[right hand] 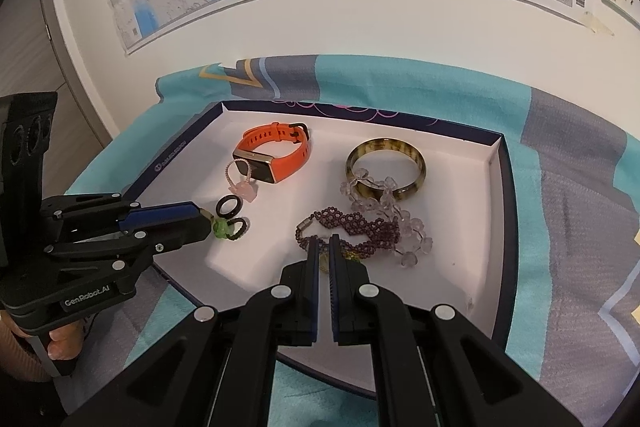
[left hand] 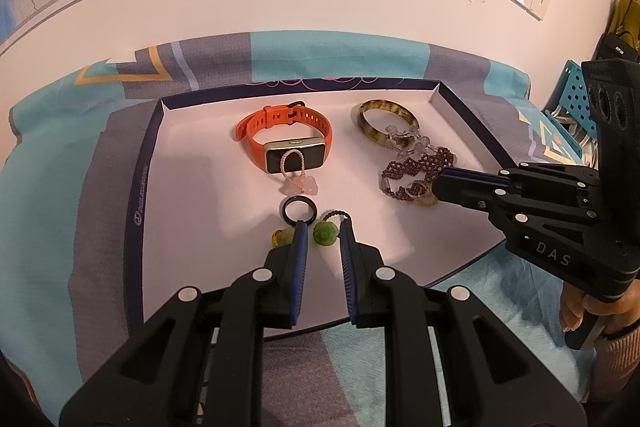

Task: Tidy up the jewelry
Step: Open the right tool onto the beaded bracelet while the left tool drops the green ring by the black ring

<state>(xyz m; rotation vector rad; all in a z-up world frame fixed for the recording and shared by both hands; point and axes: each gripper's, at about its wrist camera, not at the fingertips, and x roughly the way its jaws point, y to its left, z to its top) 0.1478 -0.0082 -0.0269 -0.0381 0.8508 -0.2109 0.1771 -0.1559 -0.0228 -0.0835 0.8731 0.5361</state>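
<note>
A white box lid (left hand: 192,163) (right hand: 460,227) holds the jewelry. My left gripper (left hand: 323,227) (right hand: 206,223) is open, its fingers on either side of a green bead ring (left hand: 323,233) (right hand: 221,228). A black ring (left hand: 298,209) (right hand: 229,205) and a small yellow piece (left hand: 278,238) lie beside it. My right gripper (right hand: 325,245) (left hand: 436,187) is nearly closed on a yellow-green piece (right hand: 352,255) (left hand: 425,199) at the near end of a purple beaded bracelet (right hand: 352,227) (left hand: 416,167). An orange smartwatch (left hand: 286,139) (right hand: 276,151) with a pink ring (left hand: 298,183) (right hand: 242,183) sits behind.
An amber bangle (left hand: 386,121) (right hand: 386,167) and a clear crystal bracelet (right hand: 394,215) (left hand: 408,141) lie at the lid's right. The lid rests on a teal and grey patterned sheet (left hand: 60,155) (right hand: 560,155). A wall with maps is behind. A blue perforated basket (left hand: 572,95) stands far right.
</note>
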